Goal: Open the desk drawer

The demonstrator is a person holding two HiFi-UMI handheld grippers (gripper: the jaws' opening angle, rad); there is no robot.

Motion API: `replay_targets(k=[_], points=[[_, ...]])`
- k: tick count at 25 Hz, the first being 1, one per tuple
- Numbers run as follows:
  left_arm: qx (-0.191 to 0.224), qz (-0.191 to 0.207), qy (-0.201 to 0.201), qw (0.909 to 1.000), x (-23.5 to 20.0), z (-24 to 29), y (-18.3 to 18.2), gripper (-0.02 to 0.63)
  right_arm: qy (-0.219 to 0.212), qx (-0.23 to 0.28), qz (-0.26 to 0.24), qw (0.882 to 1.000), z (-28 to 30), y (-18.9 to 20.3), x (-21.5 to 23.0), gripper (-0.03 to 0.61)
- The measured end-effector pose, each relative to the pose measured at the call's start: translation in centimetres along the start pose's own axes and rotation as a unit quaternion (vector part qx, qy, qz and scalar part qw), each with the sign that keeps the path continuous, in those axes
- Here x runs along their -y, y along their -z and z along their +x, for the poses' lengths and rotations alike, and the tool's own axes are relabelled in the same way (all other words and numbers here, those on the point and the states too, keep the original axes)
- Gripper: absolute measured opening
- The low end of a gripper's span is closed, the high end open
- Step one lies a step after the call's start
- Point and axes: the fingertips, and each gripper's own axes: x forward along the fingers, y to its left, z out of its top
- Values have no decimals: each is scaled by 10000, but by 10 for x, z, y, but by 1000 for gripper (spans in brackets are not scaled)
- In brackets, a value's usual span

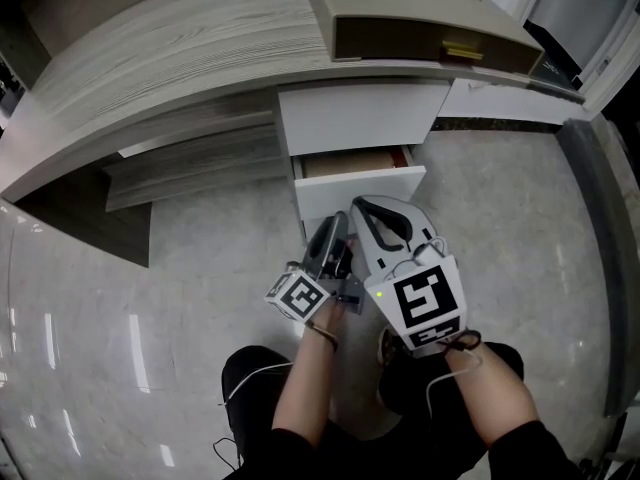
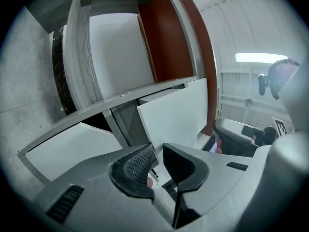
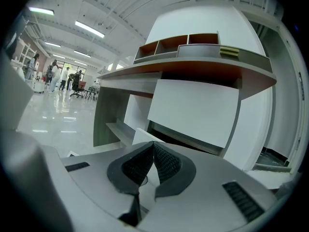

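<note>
A long grey wooden desk [image 1: 180,38] is running across the top of the frame. A beige shelf box [image 1: 400,8] is sitting on it at the upper right, with something yellow [image 1: 462,50] lying inside. A white drawer [image 1: 360,190] is sticking out from under the desk in the middle. The shiny pale floor [image 1: 110,338] is filling the lower part.
</note>
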Motion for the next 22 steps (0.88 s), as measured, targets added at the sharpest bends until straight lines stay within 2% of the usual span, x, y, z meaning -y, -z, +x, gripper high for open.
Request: replay_targets(k=[14,22], points=[[-26,25,-56,10000,9,-17,6,72,-49,89,-183,9998,-11,-7,-4,6],[-59,59,-46,10000,7,-19,7,64,-37,178,-56,9998,-16,-10,-4,6]])
